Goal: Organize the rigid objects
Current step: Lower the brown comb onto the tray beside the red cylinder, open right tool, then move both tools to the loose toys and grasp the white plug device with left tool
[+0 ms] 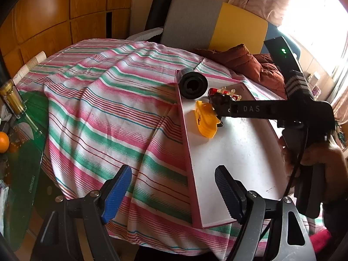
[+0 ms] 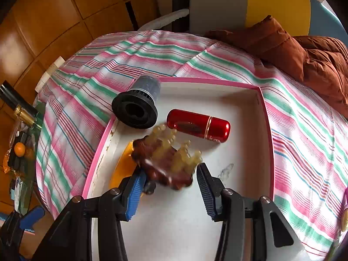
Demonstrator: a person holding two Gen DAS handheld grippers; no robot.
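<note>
- Four rigid items lie in or at the white tray with pink rim, which rests on the striped cloth.
- Black filter cylinder: on its side at the tray's far left corner, flanged open end facing the camera, body leaning across the pink rim.
- Red capsule-shaped case: lying flat on the tray floor, just right of the filter, gold band round its middle.
- Brown hair claw clip: amber teeth pointing up and away, blurred, sitting between the fingers of the right gripper. Jaws spread wide; the left blue pad looks to be touching or nearly touching the clip, the right pad stands apart from it. Whether the clip rests on the tray or hangs free cannot be told.
- Yellow plastic piece: on the tray floor near the left rim, partly hidden under the clip in the right wrist view.
- Left gripper: jaws spread, nothing between them, hovering over the near left corner of the tray; one finger above the cloth, the other above the tray floor.
- Surroundings: rust-brown jacket beyond the tray, an orange on the glass surface at far left.
</note>
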